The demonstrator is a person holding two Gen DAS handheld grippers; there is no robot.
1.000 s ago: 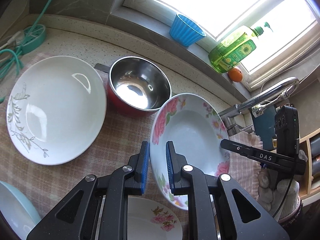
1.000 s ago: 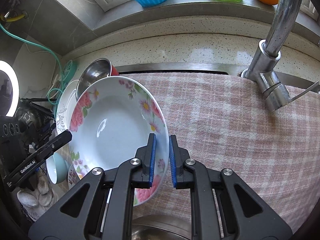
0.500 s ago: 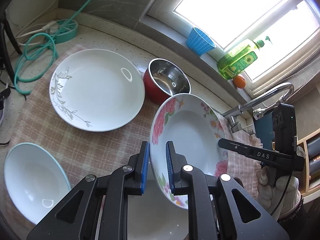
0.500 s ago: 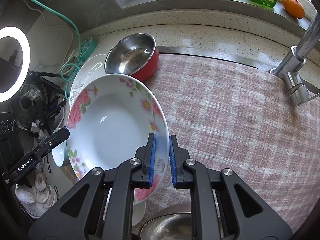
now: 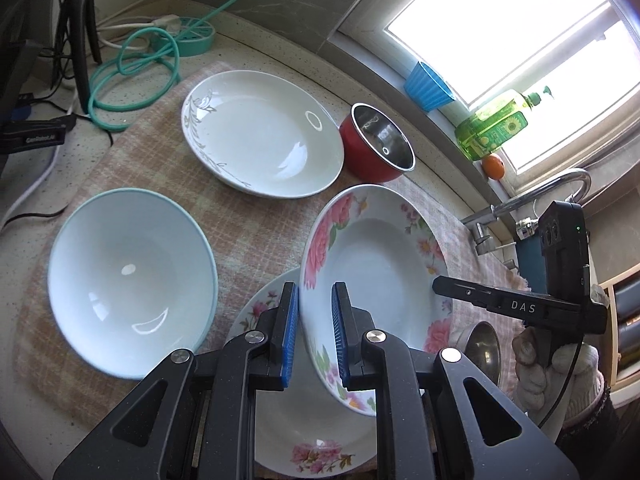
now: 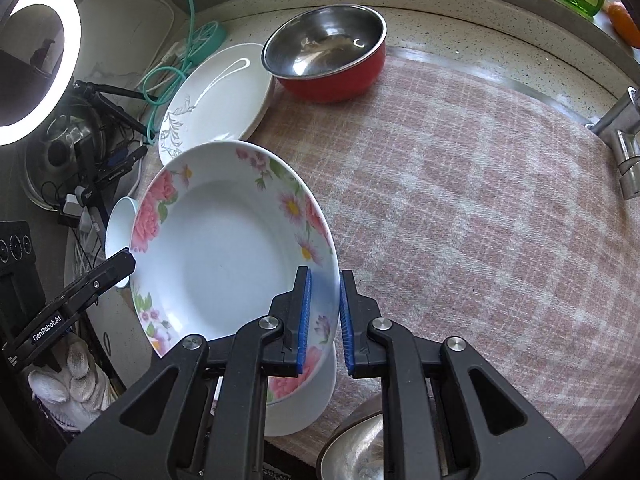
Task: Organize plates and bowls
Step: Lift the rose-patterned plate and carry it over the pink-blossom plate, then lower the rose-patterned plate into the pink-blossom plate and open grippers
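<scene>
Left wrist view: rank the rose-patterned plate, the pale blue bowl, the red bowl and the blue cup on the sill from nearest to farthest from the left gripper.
1. Rose-patterned plate: its rim sits between the left gripper's jaws.
2. Pale blue bowl: on the cloth, to the left.
3. Red bowl: farther back, near the counter's rear edge.
4. Blue cup: farthest, up on the windowsill.

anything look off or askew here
Only the rose plate: both grippers, left and right, pinch its rim, holding it tilted above a matching floral plate. No spills or chips visible.
</scene>
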